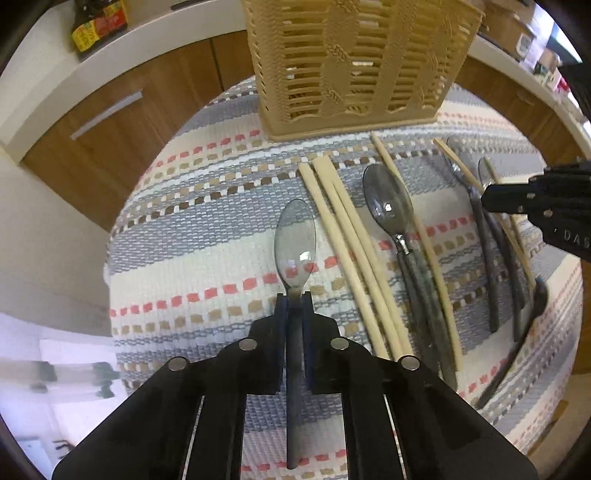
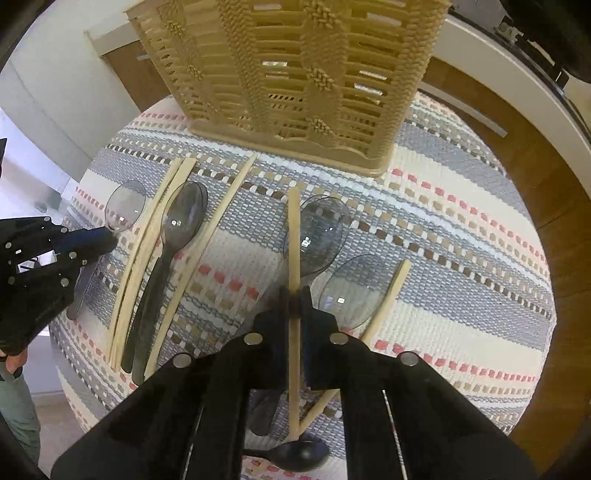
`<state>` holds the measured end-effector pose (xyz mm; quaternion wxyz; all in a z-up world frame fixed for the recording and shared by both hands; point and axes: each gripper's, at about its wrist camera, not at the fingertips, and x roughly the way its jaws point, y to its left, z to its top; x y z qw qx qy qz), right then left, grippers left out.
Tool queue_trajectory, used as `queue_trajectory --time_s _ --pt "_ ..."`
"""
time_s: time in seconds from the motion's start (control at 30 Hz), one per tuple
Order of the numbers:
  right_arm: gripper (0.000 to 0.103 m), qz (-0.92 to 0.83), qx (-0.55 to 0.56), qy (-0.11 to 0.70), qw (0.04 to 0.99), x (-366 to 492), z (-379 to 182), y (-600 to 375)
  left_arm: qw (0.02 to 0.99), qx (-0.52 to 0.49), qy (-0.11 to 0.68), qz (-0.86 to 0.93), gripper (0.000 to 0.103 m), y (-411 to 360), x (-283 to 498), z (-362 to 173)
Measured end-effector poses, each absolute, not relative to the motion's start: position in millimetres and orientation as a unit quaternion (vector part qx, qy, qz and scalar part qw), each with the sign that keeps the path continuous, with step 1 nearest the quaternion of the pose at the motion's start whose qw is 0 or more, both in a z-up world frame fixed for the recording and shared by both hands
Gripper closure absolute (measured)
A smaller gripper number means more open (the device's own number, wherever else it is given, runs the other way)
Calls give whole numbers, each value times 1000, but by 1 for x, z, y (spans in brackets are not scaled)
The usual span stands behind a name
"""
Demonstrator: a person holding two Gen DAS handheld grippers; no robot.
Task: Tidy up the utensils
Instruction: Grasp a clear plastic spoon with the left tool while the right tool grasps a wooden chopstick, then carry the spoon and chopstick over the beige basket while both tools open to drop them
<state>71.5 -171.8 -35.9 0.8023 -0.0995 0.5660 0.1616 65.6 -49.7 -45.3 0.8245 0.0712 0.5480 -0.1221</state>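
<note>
A tan slatted utensil basket (image 1: 354, 62) stands at the far side of a striped woven mat (image 1: 207, 229); it also shows in the right wrist view (image 2: 295, 70). My left gripper (image 1: 294, 295) is shut on the neck of a clear grey plastic spoon (image 1: 295, 240), its bowl pointing toward the basket. My right gripper (image 2: 294, 295) is shut on a pale wooden chopstick (image 2: 293, 236) that lies over grey spoons (image 2: 325, 229). The left gripper shows at the left of the right wrist view (image 2: 107, 236); the right gripper shows at the right of the left wrist view (image 1: 491, 197).
Loose chopsticks (image 1: 354, 251) and more grey spoons (image 1: 391, 206) lie on the mat between the grippers. A black spoon (image 2: 299, 456) lies at the mat's near edge. Wooden cabinets (image 1: 122, 125) and a white counter with a bottle (image 1: 98, 26) stand behind.
</note>
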Motion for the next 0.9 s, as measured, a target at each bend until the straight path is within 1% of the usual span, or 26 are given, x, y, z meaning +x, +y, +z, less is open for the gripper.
queue_trajectory --time_s 0.13,0.3,0.43,0.53,0.63,0.73,0.9 --pt "99 168 -89 548 815 64 -27 -179 845 43 517 -133 102 -40 59 -31" --pt "99 198 -54 506 838 54 0 -196 873 4 464 -154 102 -30 50 4" --pt "99 228 -36 457 859 38 30 -212 896 -25 404 -179 102 -23 41 43" --pt "99 256 -15 400 880 30 53 -213 910 -41 364 -194 102 -22 38 68" --pt "99 283 14 345 895 35 76 -207 922 -53 328 -200 102 -22 41 89" --pt "99 300 44 308 902 40 95 -208 929 -59 301 -206 102 -24 43 111" --pt "99 309 83 234 918 52 145 -217 946 -67 245 -203 102 -25 59 145"
